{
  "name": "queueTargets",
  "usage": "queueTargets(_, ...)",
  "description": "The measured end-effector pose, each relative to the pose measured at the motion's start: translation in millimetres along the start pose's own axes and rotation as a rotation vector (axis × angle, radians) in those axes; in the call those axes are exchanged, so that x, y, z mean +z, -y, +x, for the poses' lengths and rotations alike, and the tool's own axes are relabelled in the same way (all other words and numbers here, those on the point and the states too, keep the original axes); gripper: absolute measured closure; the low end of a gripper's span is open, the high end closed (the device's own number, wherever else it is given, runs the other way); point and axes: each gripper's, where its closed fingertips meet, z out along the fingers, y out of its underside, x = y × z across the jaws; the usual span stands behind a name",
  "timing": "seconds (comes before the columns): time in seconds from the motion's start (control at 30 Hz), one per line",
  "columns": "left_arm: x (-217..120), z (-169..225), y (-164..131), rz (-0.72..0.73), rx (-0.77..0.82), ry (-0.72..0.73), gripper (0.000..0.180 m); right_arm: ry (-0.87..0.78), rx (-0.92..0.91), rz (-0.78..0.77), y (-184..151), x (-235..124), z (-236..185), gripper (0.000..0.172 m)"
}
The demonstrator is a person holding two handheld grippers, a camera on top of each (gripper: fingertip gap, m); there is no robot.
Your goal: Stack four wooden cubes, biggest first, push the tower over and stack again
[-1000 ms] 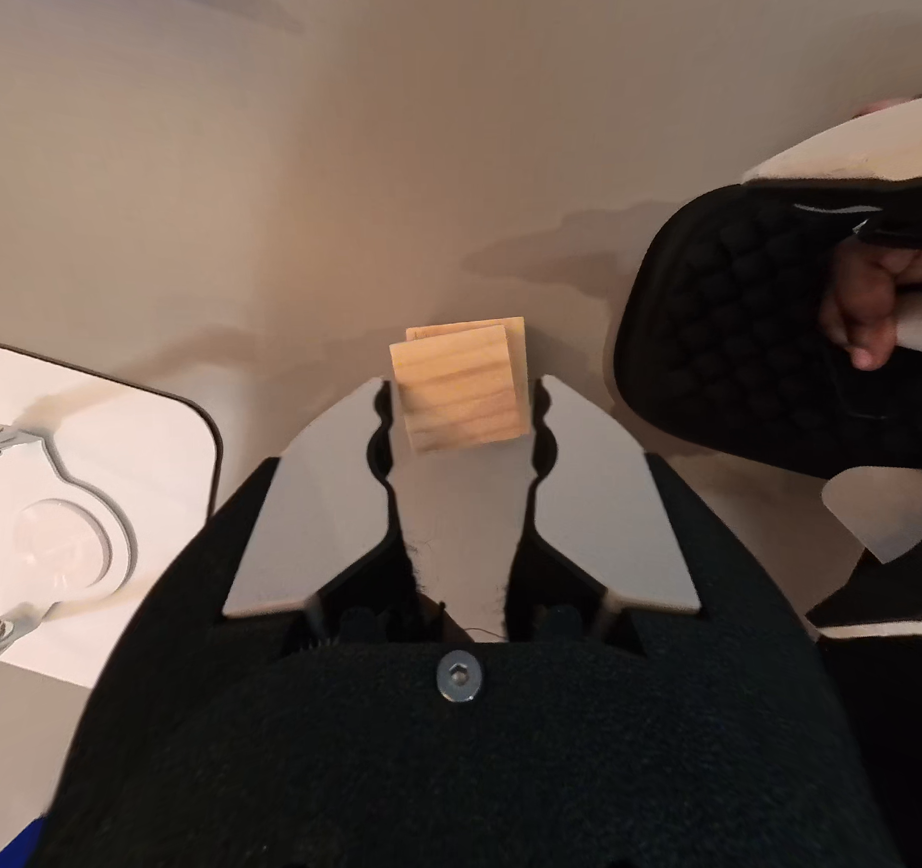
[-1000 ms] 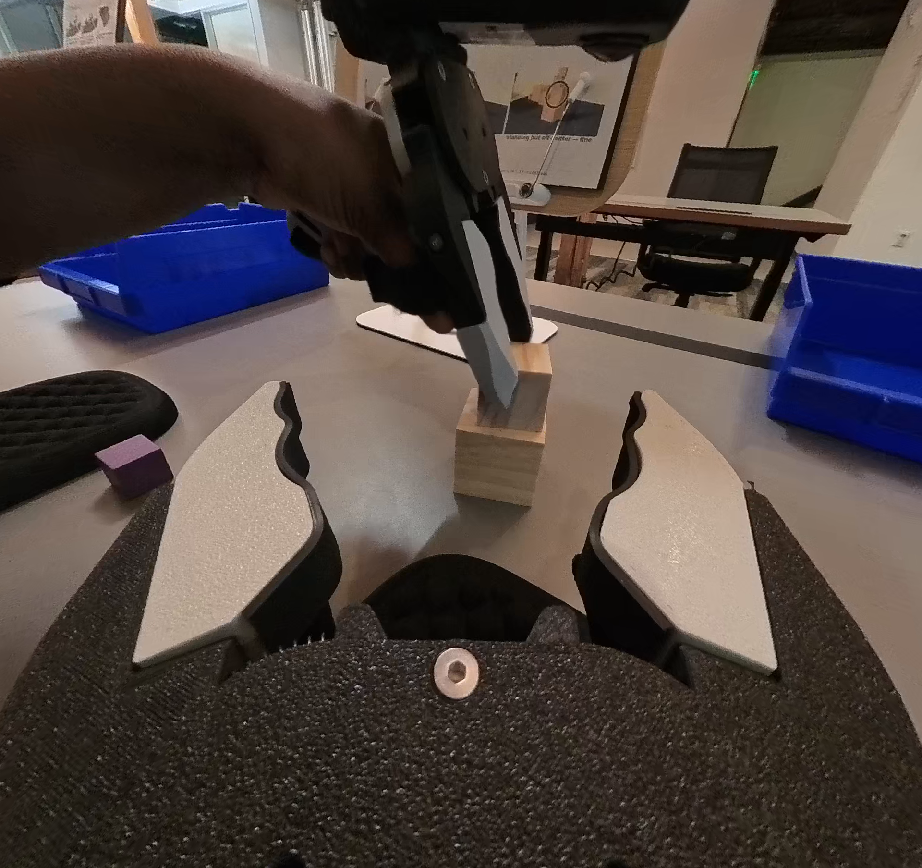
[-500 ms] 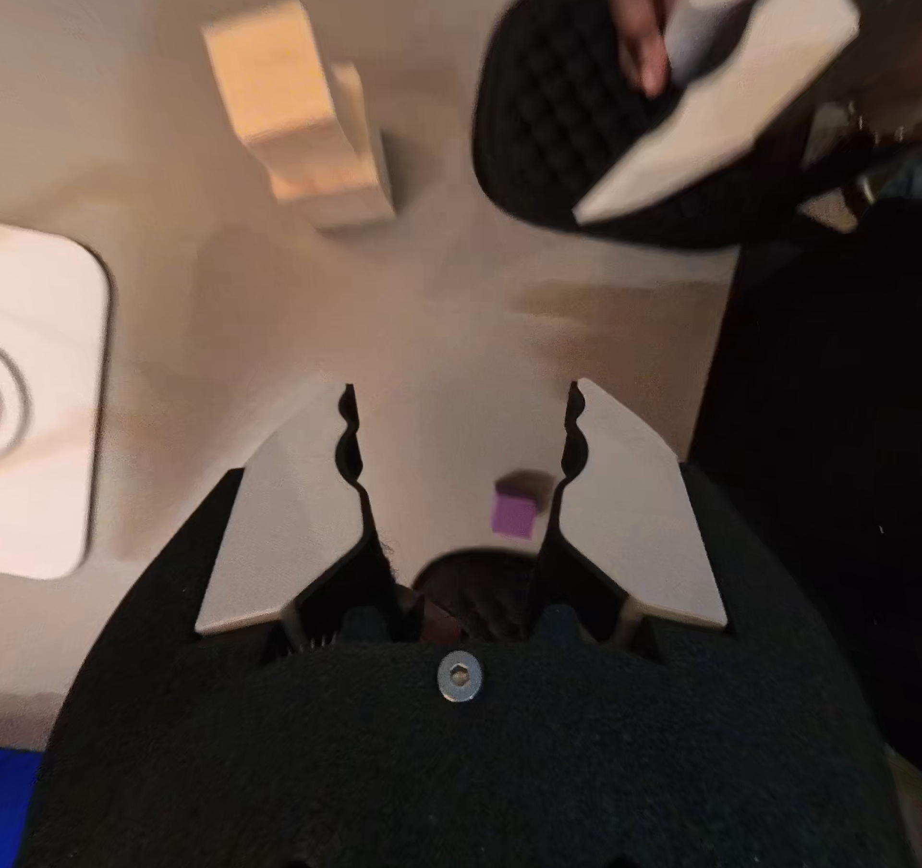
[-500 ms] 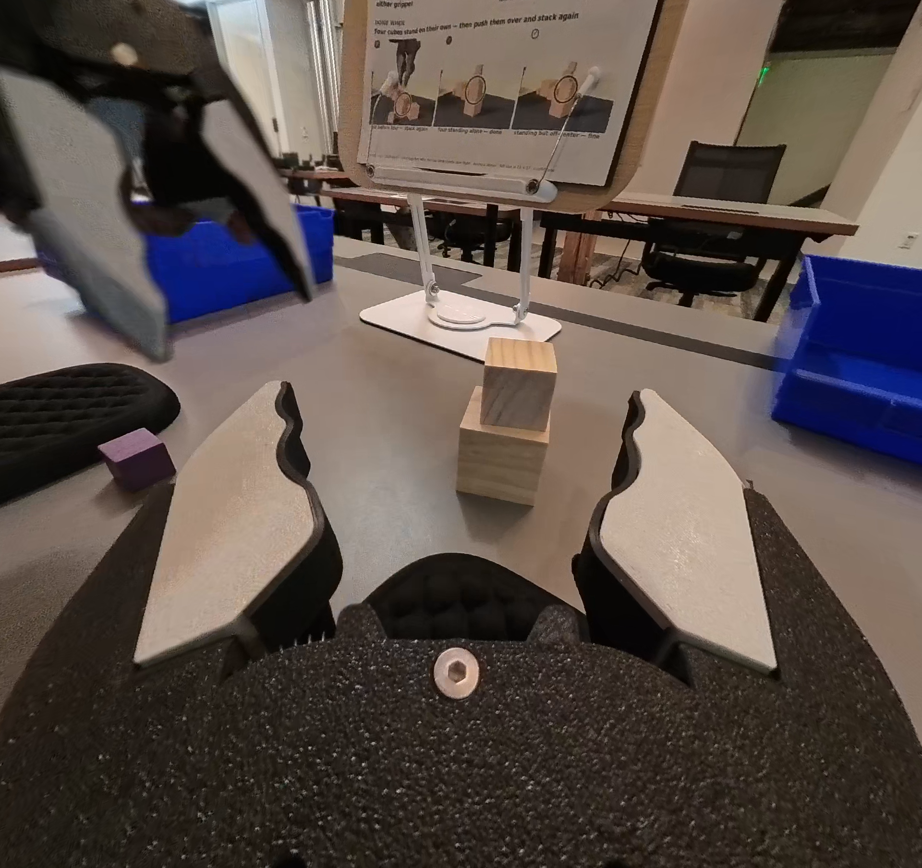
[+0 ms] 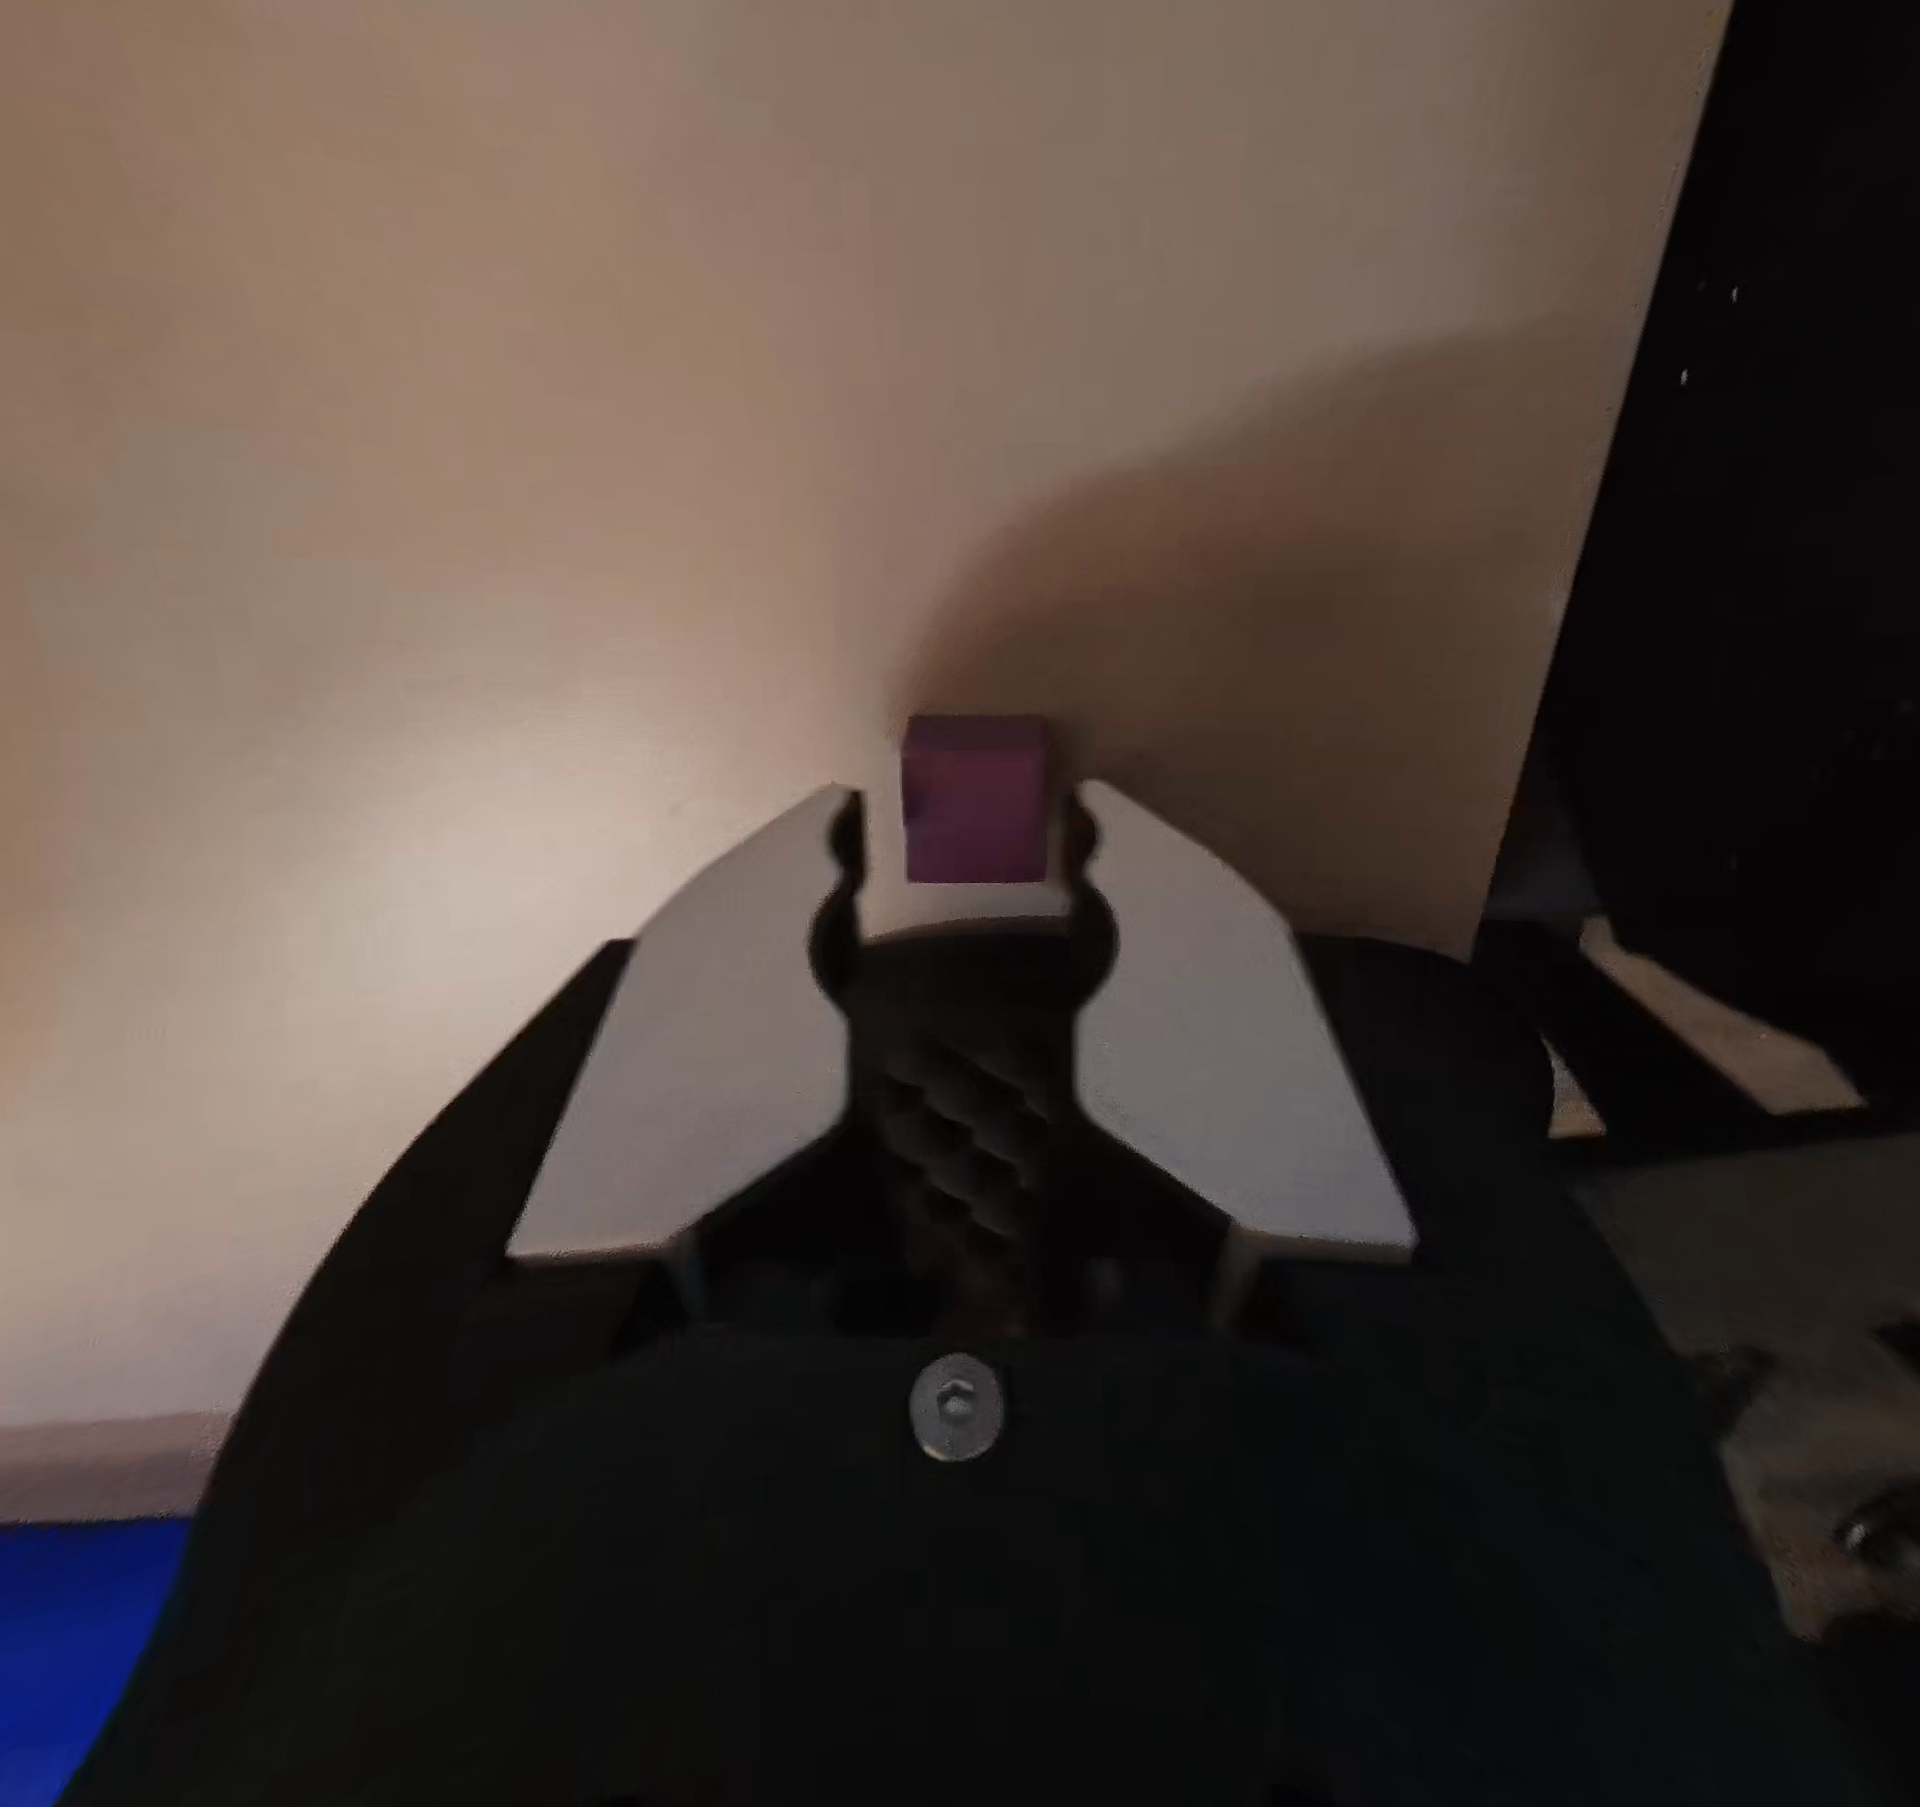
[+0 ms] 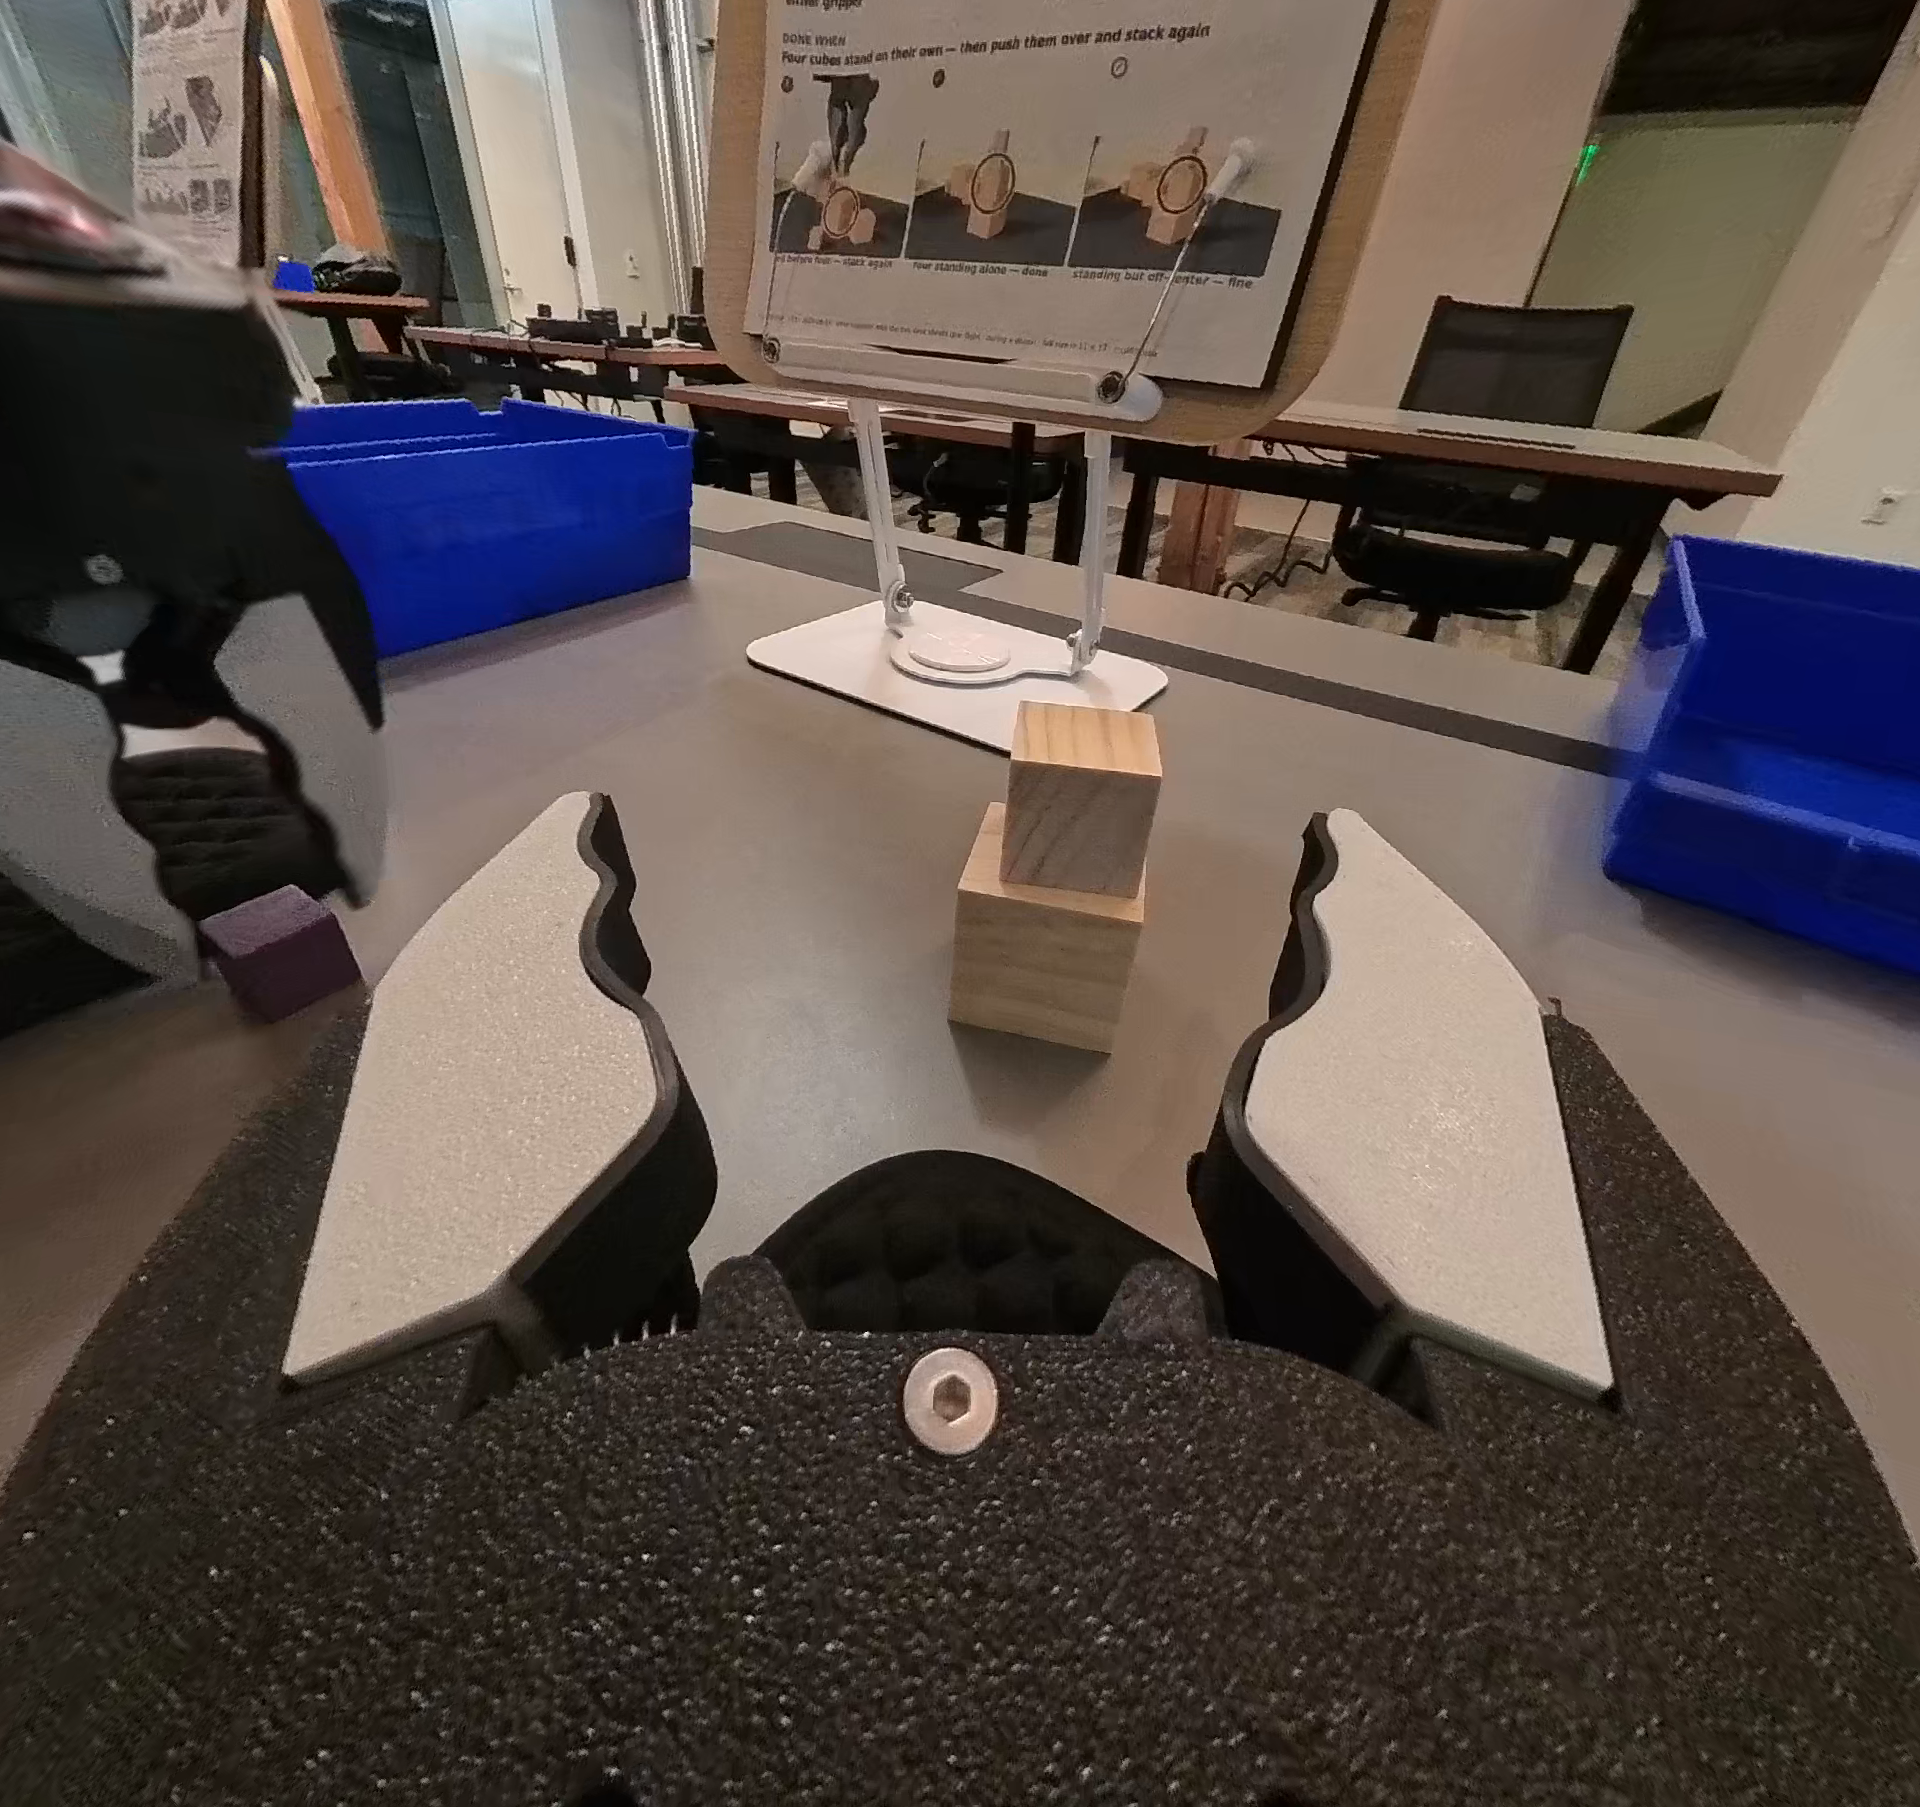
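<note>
Since a moment ago the left claw [image 5: 971,812] has swung away from the wooden stack and come down over the small purple cube [image 5: 971,799], its fingers narrowed around it with slim gaps on both sides, not yet pinching. That cube sits on the grey surface [image 6: 831,822] beside a black quilted pad [image 6: 208,822]. Spread wide, the right claw [image 6: 956,822] faces two stacked wooden cubes [image 6: 1060,874], well apart from them.

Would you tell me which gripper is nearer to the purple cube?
Left. The left gripper straddles the purple cube; the right gripper faces the wooden stack, well aside.
</note>
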Motion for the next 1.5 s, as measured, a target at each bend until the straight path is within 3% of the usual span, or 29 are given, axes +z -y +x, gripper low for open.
queueTargets(0.03,2.4,2.1,-0.6,-0.013,0.021,-0.019,0.154,0.000,-0.001,-0.001,-0.1,0.1,-0.1,0.053)
queueTargets(0.13,-10.0,-4.9,14.1,0.019,-0.044,-0.046,0.154,0.000,0.003,0.000,0.1,0.0,0.2,0.054)
queueTargets(0.3,-75.3,-60.9,81.6,0.184,-0.220,0.066,0.155,0.001,0.002,-0.007,-0.7,0.7,0.1,0.054)
queueTargets(0.4,-102.4,-95.6,119.6,0.172,-0.209,0.161,0.155,0.005,-0.002,-0.009,-1.1,0.9,-0.7,0.055)
queueTargets(0.5,-104.9,-113.2,154.0,0.155,-0.217,0.139,0.154,0.004,-0.002,-0.009,-1.2,0.9,-0.5,0.055)
queueTargets(0.67,-88.7,-131.9,183.7,0.119,-0.249,0.130,0.155,0.002,0.010,-0.001,-0.4,0.2,0.7,0.055)
queueTargets(1.07,-59.7,-136.8,188.1,0.062,-0.257,0.167,0.154,0.006,0.017,0.000,-0.4,0.3,1.1,0.056)
queueTargets(1.2,-59.4,-130.8,193.7,0.108,-0.258,0.138,0.136,0.006,0.015,-0.002,-0.6,0.5,0.8,0.056)
queueTargets(1.37,-85.4,-124.1,191.4,0.236,-0.262,0.176,0.129,0.010,0.022,0.005,-0.1,-0.2,1.2,0.056)
queueTargets(1.5,-120.7,-77.0,170.1,0.413,-0.239,0.200,0.125,0.010,0.033,0.009,0.3,-0.5,2.1,0.056)
